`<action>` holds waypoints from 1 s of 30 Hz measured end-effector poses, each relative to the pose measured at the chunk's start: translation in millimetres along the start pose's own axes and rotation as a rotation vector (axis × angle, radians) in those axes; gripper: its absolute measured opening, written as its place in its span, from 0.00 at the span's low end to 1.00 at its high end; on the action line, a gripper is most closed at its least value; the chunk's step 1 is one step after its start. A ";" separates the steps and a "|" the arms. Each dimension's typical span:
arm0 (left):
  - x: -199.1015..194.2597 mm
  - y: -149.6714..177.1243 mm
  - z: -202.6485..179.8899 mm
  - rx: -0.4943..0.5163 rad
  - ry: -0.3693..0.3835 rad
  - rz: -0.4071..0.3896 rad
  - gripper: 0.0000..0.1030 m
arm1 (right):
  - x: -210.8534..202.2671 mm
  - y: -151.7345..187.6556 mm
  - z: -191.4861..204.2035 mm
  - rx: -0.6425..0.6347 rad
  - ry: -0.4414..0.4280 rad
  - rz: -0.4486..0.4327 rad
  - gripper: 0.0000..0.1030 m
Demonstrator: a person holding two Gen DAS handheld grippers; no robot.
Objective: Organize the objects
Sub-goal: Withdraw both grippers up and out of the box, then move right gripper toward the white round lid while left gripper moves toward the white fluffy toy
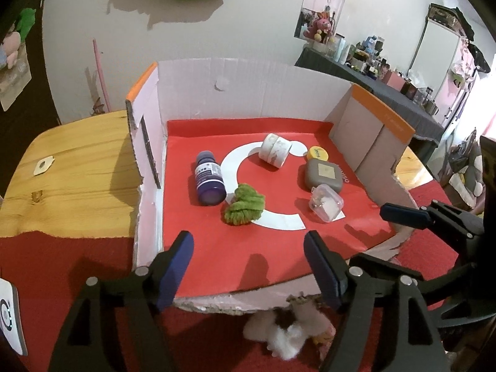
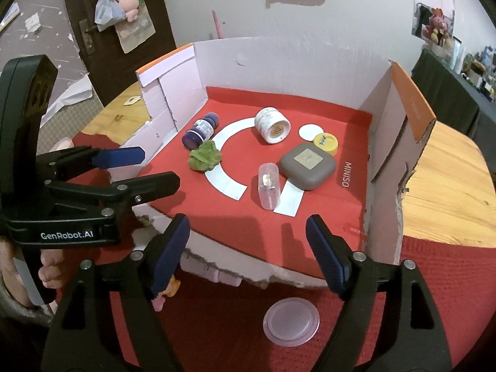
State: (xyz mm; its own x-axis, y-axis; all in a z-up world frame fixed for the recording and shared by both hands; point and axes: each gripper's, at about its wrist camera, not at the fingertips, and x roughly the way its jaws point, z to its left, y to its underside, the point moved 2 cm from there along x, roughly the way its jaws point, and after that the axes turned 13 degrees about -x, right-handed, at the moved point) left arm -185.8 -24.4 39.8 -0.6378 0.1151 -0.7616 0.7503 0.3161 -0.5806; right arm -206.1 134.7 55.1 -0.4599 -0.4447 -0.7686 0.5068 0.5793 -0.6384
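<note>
An open cardboard box (image 1: 235, 83) (image 2: 279, 62) with a red floor holds a purple bottle (image 1: 209, 178) (image 2: 200, 131) on its side, a green scrunchie (image 1: 243, 206) (image 2: 205, 156), a white jar (image 1: 276, 150) (image 2: 272, 124), a yellow lid (image 1: 316, 154) (image 2: 325, 143), a grey square case (image 1: 324, 175) (image 2: 308, 166) and a clear plastic case (image 1: 326, 203) (image 2: 269, 186). My left gripper (image 1: 248, 266) is open and empty at the box's front edge. My right gripper (image 2: 248, 254) is open and empty, also at the front edge.
A clear round lid (image 2: 291, 322) lies on the red cloth (image 2: 434, 279) in front of the box. Small plush items (image 1: 288, 325) lie below the box's torn front edge. The wooden table (image 1: 71, 167) extends left and right of the box.
</note>
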 end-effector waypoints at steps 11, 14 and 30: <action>-15.2 8.4 2.9 -0.001 0.000 -0.024 0.83 | -15.0 6.4 5.4 0.005 0.018 -0.023 0.87; -19.4 10.5 4.0 -0.006 0.004 -0.029 0.87 | -18.1 8.5 6.4 0.007 0.022 -0.027 0.87; -42.4 29.5 -1.3 0.024 -0.004 -0.064 0.94 | -33.8 22.7 16.3 0.008 0.031 -0.041 0.91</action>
State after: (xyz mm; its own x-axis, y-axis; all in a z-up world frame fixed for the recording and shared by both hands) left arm -136.8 -18.8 55.3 -0.6838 0.0919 -0.7239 0.7122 0.2996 -0.6348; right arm -167.1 151.7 65.9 -0.5027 -0.4469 -0.7400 0.4923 0.5556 -0.6700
